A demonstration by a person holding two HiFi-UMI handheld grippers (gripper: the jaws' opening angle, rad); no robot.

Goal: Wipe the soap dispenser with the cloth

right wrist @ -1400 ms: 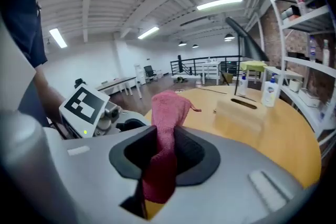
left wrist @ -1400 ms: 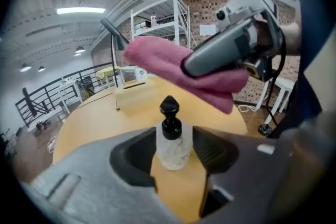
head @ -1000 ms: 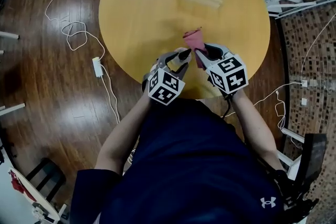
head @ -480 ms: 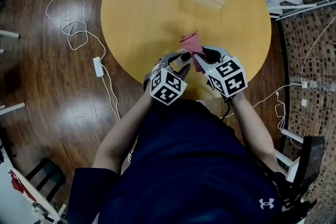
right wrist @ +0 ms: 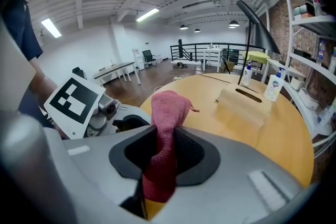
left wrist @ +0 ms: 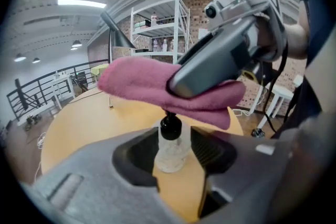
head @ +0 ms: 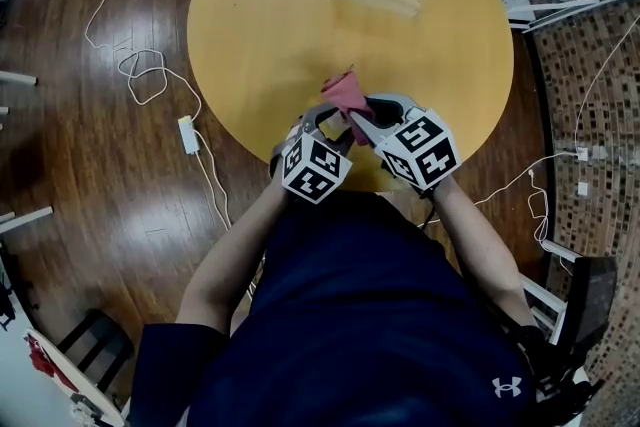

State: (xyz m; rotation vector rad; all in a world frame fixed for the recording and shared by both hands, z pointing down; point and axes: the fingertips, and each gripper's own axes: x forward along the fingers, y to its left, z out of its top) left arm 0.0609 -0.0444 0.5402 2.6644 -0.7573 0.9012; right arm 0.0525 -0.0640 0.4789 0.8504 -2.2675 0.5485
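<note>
Soap dispenser, small clear plastic with black pump, hidden in head view; left gripper view shows left gripper clamping it, pink terry cloth over pump. Right gripper pinches cloth.

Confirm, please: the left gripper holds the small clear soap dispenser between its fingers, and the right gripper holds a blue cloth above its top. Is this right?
Not quite: the cloth is pink, not blue, as the left gripper view shows. The rest stands: the left gripper holds the clear soap dispenser, and the right gripper holds the cloth above it.
</note>
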